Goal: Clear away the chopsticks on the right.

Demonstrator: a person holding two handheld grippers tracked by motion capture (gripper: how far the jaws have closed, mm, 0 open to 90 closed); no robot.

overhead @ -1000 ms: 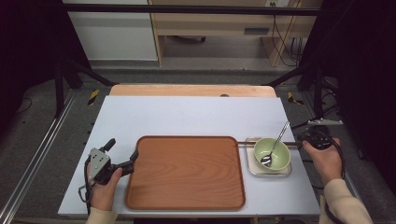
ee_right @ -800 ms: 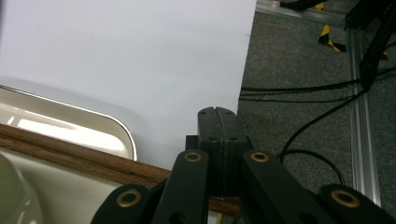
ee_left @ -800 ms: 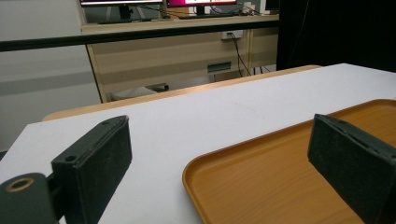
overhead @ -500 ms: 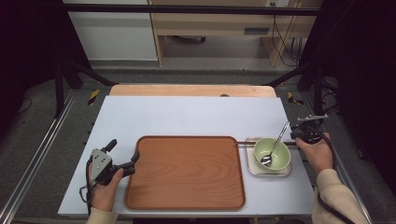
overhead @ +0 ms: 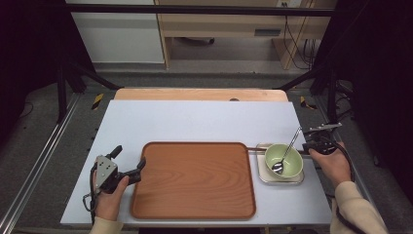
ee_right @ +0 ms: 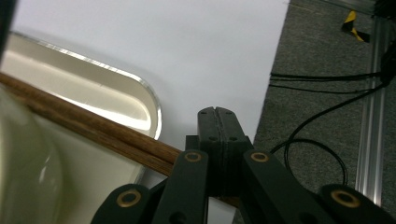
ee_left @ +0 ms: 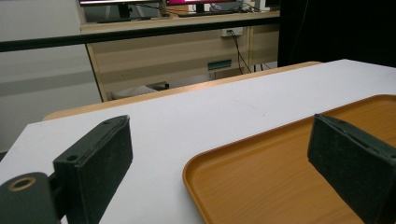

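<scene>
A brown wooden tray lies at the middle of the white table. My left gripper rests open at the tray's left edge. In the left gripper view the left gripper has one jaw over the table and the other over the tray's corner, with nothing between. A green bowl holding a metal spoon sits in a small metal tray. Brown chopsticks cross that metal tray behind the bowl. My right gripper is shut above their near end. It sits just right of the bowl.
The table's right edge runs close beside my right gripper, with cables and a metal rail on the floor beyond. A wooden strip borders the table's far side.
My right hand has shifted a little left and away, bringing its gripper close to the small metal tray. The left gripper has stayed put.
</scene>
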